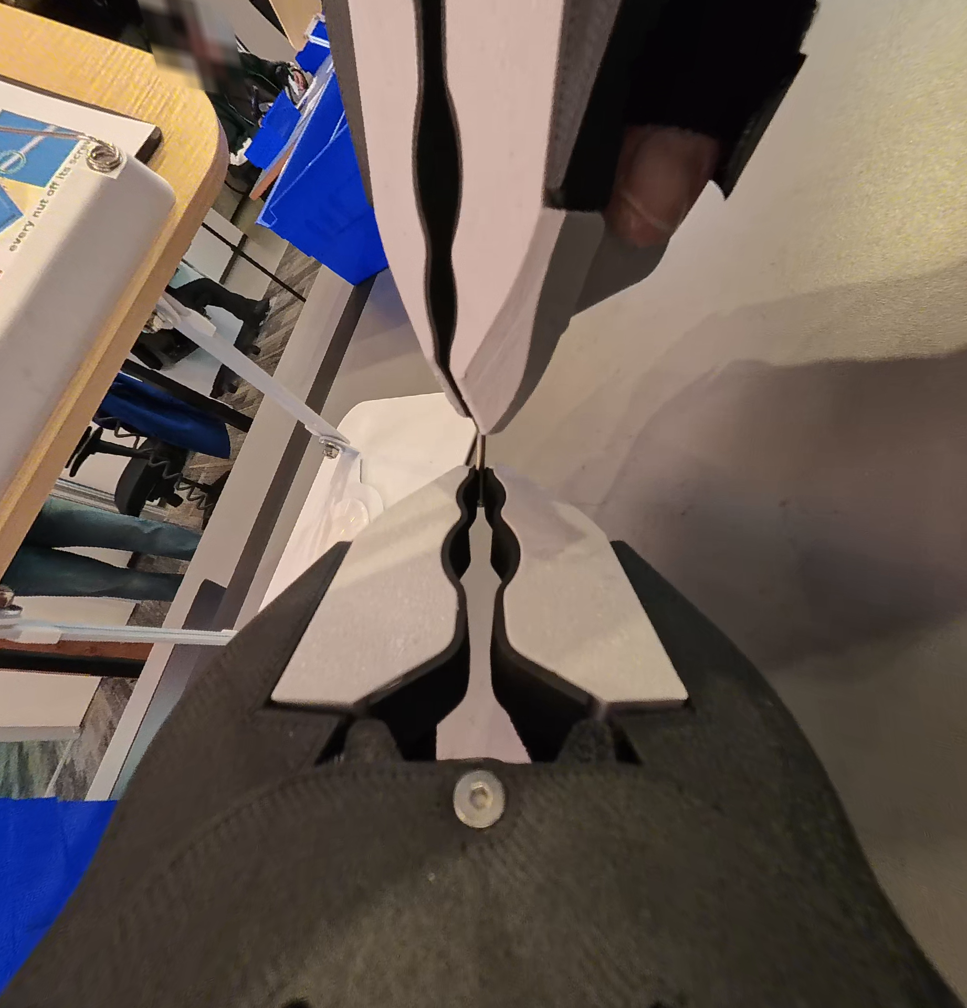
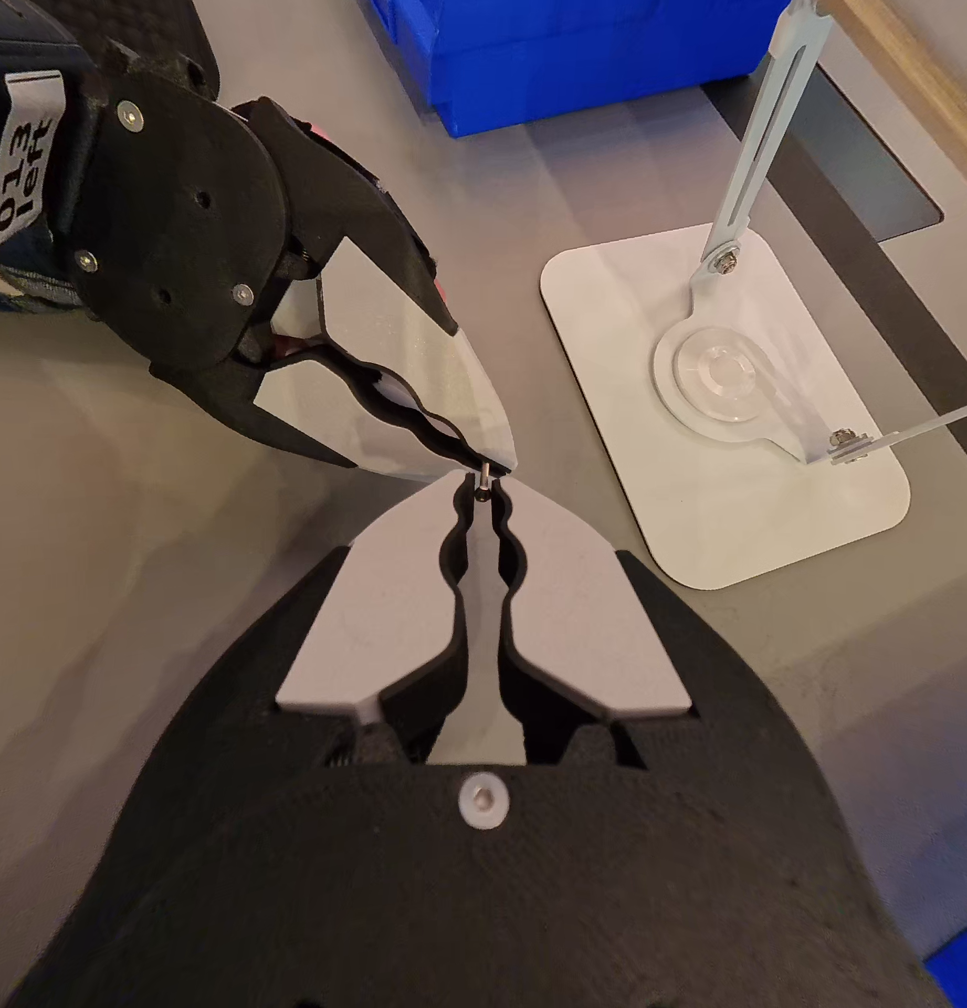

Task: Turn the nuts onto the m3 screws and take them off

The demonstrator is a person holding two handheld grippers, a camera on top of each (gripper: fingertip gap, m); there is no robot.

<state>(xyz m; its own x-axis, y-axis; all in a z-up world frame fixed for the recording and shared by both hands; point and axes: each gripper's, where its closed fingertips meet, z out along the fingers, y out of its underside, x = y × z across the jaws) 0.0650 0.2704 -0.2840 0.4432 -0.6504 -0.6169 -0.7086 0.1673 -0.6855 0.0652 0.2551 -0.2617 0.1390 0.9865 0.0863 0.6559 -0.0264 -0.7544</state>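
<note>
Two grippers meet tip to tip over grey table [image 2: 143, 545]. Small screw [image 2: 484, 483] bridges them: left gripper [image 2: 489, 463] clamped on shaft at 12 o'clock, right gripper [image 2: 481, 493] closed around head.

- Left of the right gripper [image 2: 482, 480], grey tabletop [image 2: 143, 518] lay open.
- Straight ahead, the left gripper [image 2: 489, 463] blocked the way, tip to tip.
- Right ahead stood a white base plate [image 2: 797, 518] with slanting metal strips [image 2: 765, 125].
- Beyond sat a blue bin [image 2: 552, 54].
</note>
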